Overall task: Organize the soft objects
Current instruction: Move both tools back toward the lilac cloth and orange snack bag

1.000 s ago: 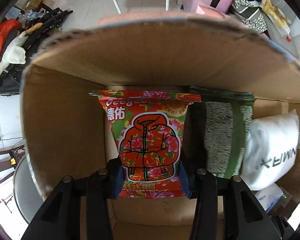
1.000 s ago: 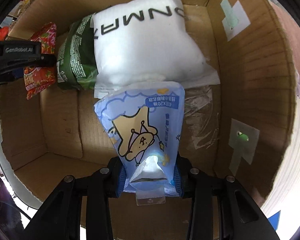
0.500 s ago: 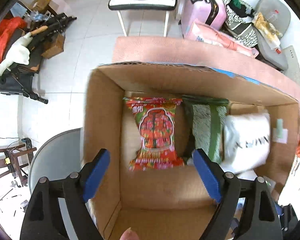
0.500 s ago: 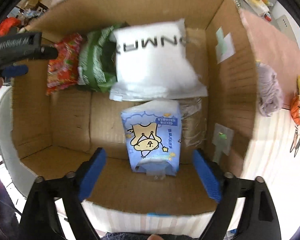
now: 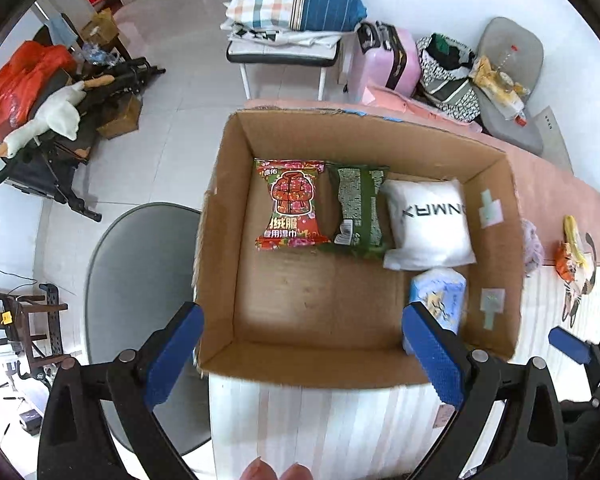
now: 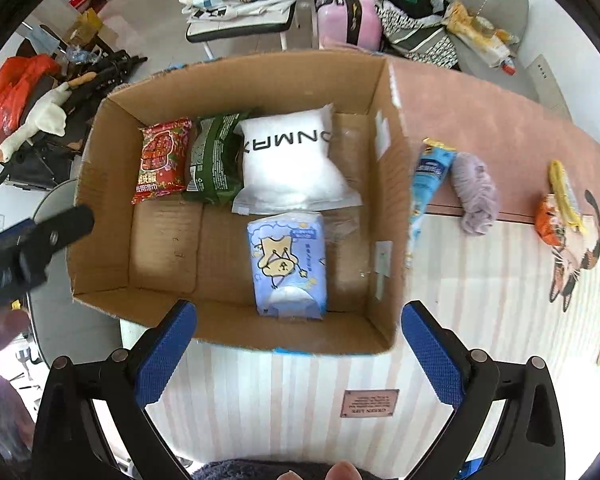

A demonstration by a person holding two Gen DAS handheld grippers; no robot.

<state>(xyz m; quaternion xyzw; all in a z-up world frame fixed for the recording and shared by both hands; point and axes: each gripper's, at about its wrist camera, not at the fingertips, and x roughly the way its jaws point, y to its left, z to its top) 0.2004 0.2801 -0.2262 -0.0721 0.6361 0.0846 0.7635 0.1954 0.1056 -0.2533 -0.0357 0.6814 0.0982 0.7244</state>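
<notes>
A cardboard box (image 6: 236, 320) sits on the table and holds four soft packs. Outside its right wall lie a blue packet (image 6: 428, 180), long axis running away from me, and a purple cloth (image 6: 476, 196). My right gripper (image 6: 296, 364) is nearer; both it and my left gripper (image 5: 300, 364) are spread wide, empty.

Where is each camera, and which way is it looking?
Left wrist: on the left gripper, above the cardboard box, looking down; open blue fingers and fingertips show.
Right wrist: on the right gripper, looking down likewise; open fingers show.
Both share the box, red pack, white pack and blue tissue pack.
</notes>
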